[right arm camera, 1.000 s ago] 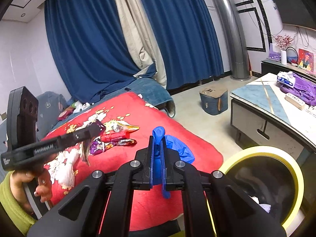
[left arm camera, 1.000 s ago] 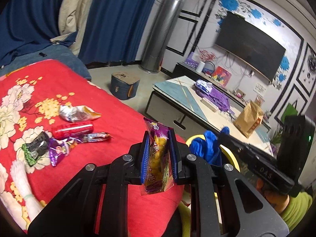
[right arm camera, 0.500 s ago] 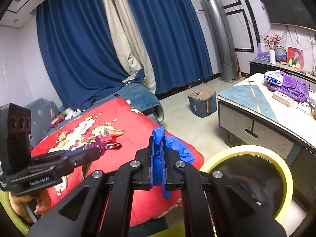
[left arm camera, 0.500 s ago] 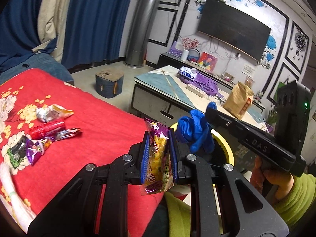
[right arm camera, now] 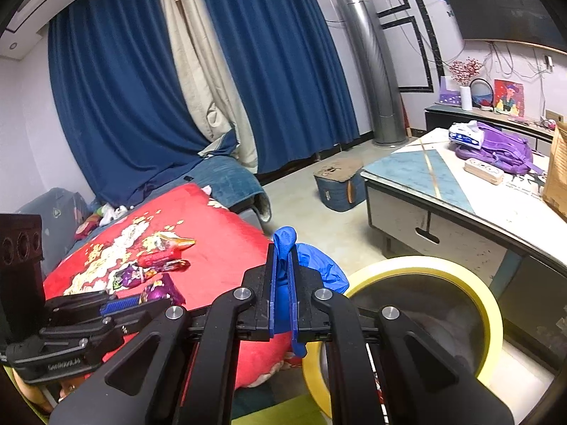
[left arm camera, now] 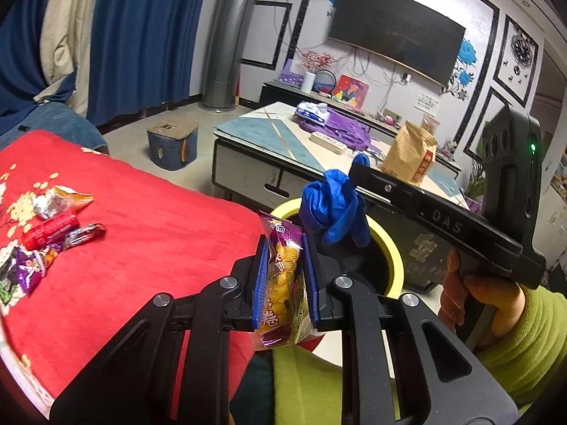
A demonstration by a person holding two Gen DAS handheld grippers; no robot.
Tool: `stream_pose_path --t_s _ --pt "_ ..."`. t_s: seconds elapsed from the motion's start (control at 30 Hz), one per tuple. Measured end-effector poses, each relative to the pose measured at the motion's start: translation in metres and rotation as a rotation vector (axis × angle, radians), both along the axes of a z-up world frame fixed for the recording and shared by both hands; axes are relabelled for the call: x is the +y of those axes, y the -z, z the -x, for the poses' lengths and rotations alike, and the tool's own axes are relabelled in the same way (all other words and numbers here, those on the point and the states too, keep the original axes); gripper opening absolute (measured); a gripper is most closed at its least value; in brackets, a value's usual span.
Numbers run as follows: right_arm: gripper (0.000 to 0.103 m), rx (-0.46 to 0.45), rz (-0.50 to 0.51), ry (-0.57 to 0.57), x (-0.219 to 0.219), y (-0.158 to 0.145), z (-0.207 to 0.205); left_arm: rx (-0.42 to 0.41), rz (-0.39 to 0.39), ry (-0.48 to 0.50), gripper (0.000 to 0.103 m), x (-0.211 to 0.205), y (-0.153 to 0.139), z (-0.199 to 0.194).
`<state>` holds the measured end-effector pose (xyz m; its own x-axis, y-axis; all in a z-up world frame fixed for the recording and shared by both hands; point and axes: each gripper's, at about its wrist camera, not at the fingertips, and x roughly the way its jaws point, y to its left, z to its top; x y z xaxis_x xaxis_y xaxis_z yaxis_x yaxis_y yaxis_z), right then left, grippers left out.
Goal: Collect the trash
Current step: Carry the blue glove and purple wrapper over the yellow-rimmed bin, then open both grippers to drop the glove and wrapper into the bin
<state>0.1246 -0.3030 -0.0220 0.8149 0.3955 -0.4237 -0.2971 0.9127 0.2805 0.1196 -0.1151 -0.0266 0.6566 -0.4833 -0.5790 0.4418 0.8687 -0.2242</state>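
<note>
My left gripper (left arm camera: 283,276) is shut on a purple and yellow snack packet (left arm camera: 283,283), held upright over the edge of the red floral blanket (left arm camera: 149,248). My right gripper (right arm camera: 282,283) is shut on a crumpled blue glove (right arm camera: 312,269); in the left wrist view the blue glove (left arm camera: 335,209) hangs just above the yellow-rimmed bin (left arm camera: 386,248). The same bin (right arm camera: 443,272) lies low and right of the right gripper. Several wrappers (left arm camera: 53,226) remain on the blanket at the left, and the right wrist view shows these wrappers (right arm camera: 156,262) too.
A low table (right arm camera: 425,180) with a purple bag (right arm camera: 496,148), a power strip and a brown paper bag (left arm camera: 411,152) stands beyond the bin. A small blue stool (left arm camera: 172,145) sits on the floor. Blue curtains (right arm camera: 149,88) hang behind the bed. A hand in a green sleeve (left arm camera: 524,336) holds the right gripper.
Both grippers have swung away from the blanket toward the bin, each keeping its hold. The wrappers now lie farther left in the left wrist view, and the glove hangs nearer the bin's rim.
</note>
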Motion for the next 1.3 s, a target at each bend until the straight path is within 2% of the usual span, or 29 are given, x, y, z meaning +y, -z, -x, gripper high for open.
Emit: stream_pose_path --t_s 0.4,0.63,0.83,1.3 --pt "0.006 0.035 -0.004 0.106 -0.041 0.015 -0.002 0.011 -0.059 0.105 0.013 -0.045 0.013 0.0" --pt "0.006 0.082 -0.025 0.176 -0.067 0.029 -0.007 0.05 -0.093 0.165 0.013 -0.072 0.03 -0.011" --pt "0.006 0.125 -0.051 0.224 -0.089 0.041 -0.011 0.095 -0.114 0.186 0.013 -0.087 0.045 -0.021" --pt "0.006 0.199 -0.096 0.267 -0.118 0.069 -0.022 0.126 -0.166 0.24 0.013 -0.12 0.067 -0.036"
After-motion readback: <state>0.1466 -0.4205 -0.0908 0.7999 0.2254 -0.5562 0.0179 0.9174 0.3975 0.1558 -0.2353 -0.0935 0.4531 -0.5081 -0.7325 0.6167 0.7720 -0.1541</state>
